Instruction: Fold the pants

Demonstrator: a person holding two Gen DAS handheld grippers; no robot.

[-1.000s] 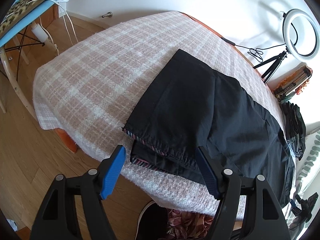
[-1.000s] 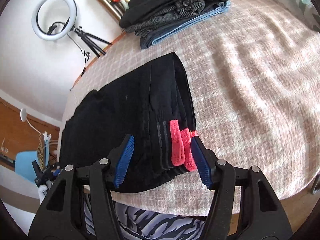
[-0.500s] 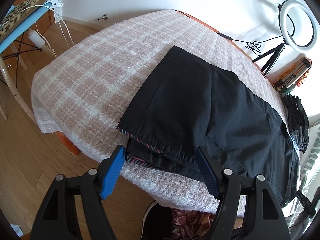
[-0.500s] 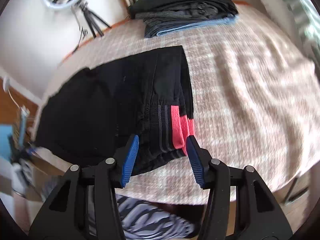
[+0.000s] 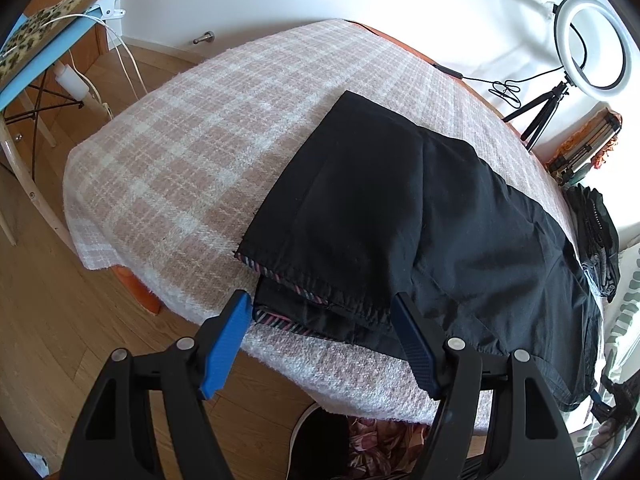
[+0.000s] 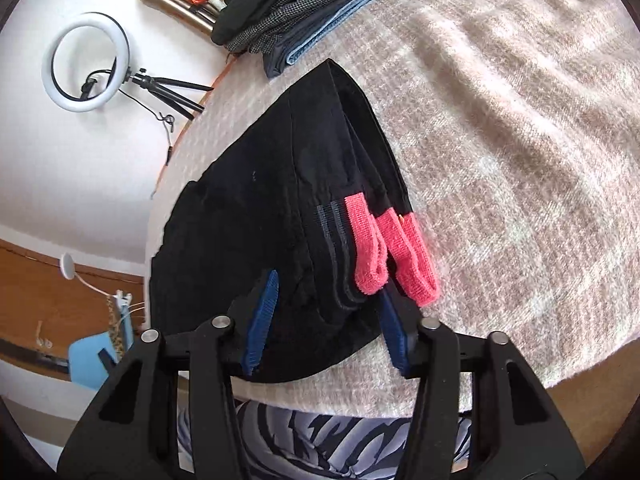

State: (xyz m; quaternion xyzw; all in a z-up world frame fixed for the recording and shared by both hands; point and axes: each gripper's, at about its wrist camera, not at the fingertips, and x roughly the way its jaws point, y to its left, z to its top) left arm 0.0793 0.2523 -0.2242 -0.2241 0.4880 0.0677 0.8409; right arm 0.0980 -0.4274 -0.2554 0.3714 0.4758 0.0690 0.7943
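Bare plaid blanket [image 6: 520, 160] right of the pants [image 6: 248, 232]; clothes pile [image 6: 304, 4] beyond.

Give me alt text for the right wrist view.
The right gripper straddles the waistband end of black pants with pink cuffs, jaws just closing around the fabric. The pants lie on a plaid blanket; folded clothes sit beyond.

There is one pair of black pants [image 5: 420, 216] on one checked blanket [image 5: 224, 128]. Two grippers show, the left gripper [image 5: 322, 318] and the right gripper [image 6: 326, 300], each with two blue fingers. Two pink loops [image 6: 390, 248] stick out of the waistband. One pile of folded clothes [image 6: 304, 8] lies farther back. One ring light [image 5: 592, 44] stands by the wall, and one blue chair [image 5: 36, 60].
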